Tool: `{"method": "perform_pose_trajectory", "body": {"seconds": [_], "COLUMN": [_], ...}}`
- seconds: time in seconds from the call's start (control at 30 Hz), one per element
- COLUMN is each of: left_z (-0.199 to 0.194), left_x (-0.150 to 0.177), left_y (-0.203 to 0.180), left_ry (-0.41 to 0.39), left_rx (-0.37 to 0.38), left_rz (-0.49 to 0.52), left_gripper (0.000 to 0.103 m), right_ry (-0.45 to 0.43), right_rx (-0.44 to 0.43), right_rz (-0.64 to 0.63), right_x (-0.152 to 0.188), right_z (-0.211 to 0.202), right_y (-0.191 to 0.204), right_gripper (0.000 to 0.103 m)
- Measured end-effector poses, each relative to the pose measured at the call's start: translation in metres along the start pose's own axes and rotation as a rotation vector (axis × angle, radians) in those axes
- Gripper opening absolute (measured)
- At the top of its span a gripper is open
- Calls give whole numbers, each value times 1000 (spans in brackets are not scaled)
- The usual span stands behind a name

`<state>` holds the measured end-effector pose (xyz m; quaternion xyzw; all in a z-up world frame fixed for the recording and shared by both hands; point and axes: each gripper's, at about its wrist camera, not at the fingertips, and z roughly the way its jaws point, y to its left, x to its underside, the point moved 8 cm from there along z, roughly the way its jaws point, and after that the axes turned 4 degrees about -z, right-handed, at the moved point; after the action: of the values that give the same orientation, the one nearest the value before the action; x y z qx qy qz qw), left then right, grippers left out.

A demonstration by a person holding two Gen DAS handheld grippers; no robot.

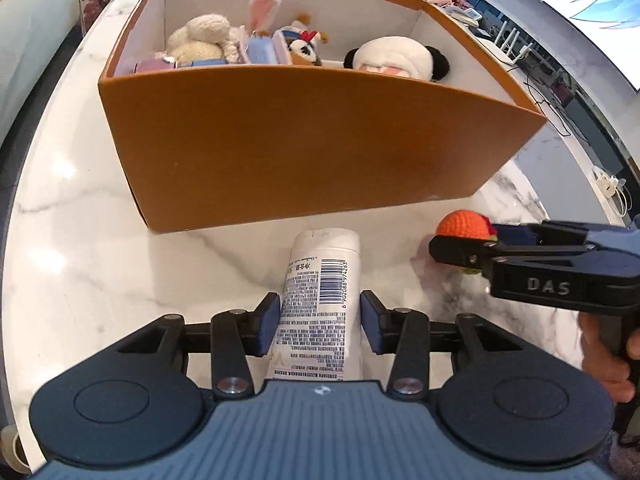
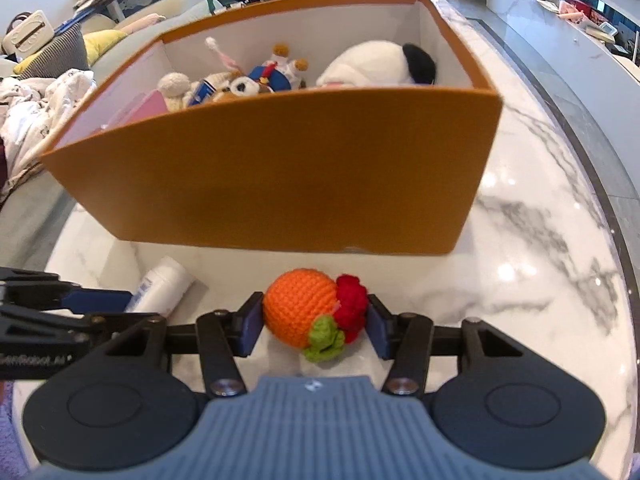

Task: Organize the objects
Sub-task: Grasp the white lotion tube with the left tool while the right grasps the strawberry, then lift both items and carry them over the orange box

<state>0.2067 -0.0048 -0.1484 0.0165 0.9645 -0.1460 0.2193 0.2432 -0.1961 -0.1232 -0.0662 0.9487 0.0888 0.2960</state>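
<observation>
An orange cardboard box (image 1: 304,148) with a white inside stands on the white marble desk (image 1: 80,248), and several plush toys lie in it: a cream bear (image 1: 200,38), a pink-eared rabbit (image 1: 262,8), a small sailor-dressed toy (image 1: 306,42) and a panda (image 1: 396,58) toward the right end. In front of the box, a white bottle (image 1: 320,300) with a barcode and small print lies on its side on the desk, its flat end pointing toward the box. The left gripper (image 1: 320,324) straddles this bottle with its blue pads spread; the left pad sits right at the bottle's edge, while a clear gap shows on the right side, so it is not pinching. To the right of the bottle, a crocheted orange ball (image 2: 300,310) with a red and a green knitted tuft rests on the desk, close to the front wall of the box. The right gripper (image 2: 314,326) has its pads on either side of the ball, touching or nearly touching it; whether they actually squeeze it I cannot tell. A person's hand (image 1: 604,352) holds the right gripper's handle.
</observation>
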Motion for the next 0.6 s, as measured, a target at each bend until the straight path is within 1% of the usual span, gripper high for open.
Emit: {"method": "perform_pose_trajectory", "body": {"seconds": [0.13,0.33,0.6], "left_z": [-8,-32,-75], "left_x": [-2,-8,-30], "left_y": [-3,-12,-39], "left_ry": [-17,-74,-193], "left_rx": [2,40,102], "left_rz": [-13,-32,3], "left_gripper": [50,50,50], "right_ry": [-31,-83,-150], "right_rx": [-6,-22,-57], "right_rz": [-10,-20,-51], "right_x": [-3,-9,-23], "right_z": [-15,-39,-69], "right_y": [3,9,19], "right_gripper": [55,55,55]}}
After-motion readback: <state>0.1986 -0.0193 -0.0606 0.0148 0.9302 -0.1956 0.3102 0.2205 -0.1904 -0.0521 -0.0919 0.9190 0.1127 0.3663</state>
